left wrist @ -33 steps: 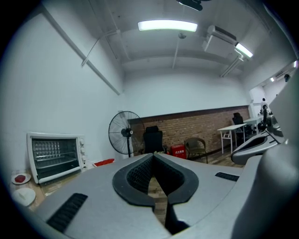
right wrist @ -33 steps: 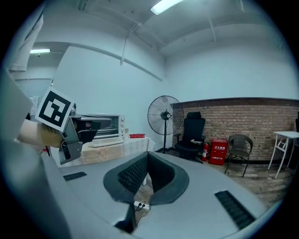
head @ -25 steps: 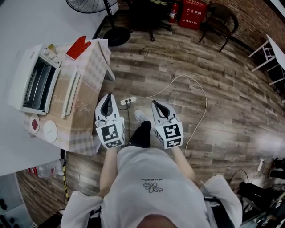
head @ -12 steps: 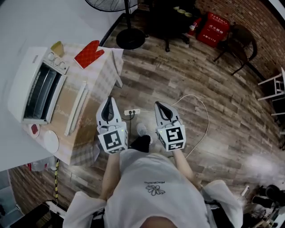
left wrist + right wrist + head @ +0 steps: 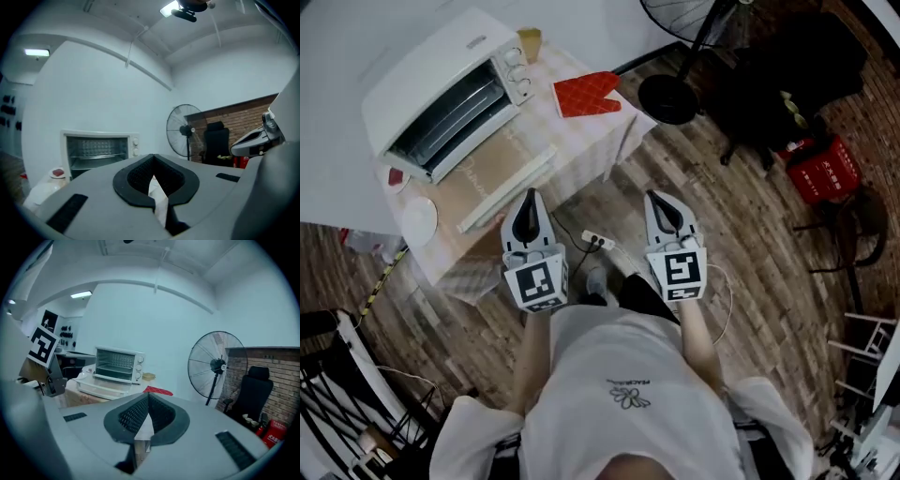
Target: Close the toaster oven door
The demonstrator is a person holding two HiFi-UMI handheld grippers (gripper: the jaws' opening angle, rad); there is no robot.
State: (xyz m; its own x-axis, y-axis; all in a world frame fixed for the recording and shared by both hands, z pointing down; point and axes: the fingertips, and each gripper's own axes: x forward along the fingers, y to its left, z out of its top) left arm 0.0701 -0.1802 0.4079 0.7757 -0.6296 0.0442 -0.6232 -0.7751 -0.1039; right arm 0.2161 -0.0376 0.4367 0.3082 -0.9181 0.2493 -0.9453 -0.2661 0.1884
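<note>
Wood-plank flooring runs under a small table draped in a pale checked cloth (image 5: 581, 155), which stands against a plain white wall. On the cloth sits a white toaster oven with two knobs on its front panel (image 5: 441, 89). Its glass door with a white bar handle (image 5: 508, 186) is swung fully down and lies flat toward the table's near edge, so the wire racks inside are exposed in both gripper views.

Beside the oven lies a red quilted oven mitt (image 5: 586, 94). A round white plate (image 5: 419, 220) and a small dish holding something red (image 5: 395, 176) sit at the other end of the table. A black standing fan (image 5: 216, 365) is off to the side of the table, with a black office chair (image 5: 257, 389) and a red crate (image 5: 823, 169) against a brick wall beyond it. A white power strip (image 5: 600, 242) lies on the floor by the person's feet.

The left gripper (image 5: 530, 202) is held level with its jaws together and nothing between them. Its tip, seen from the head camera, reaches the table's near edge just short of the door handle without touching it. The right gripper (image 5: 661, 204) is alongside it over the floor, also closed and empty, and well apart from the oven.
</note>
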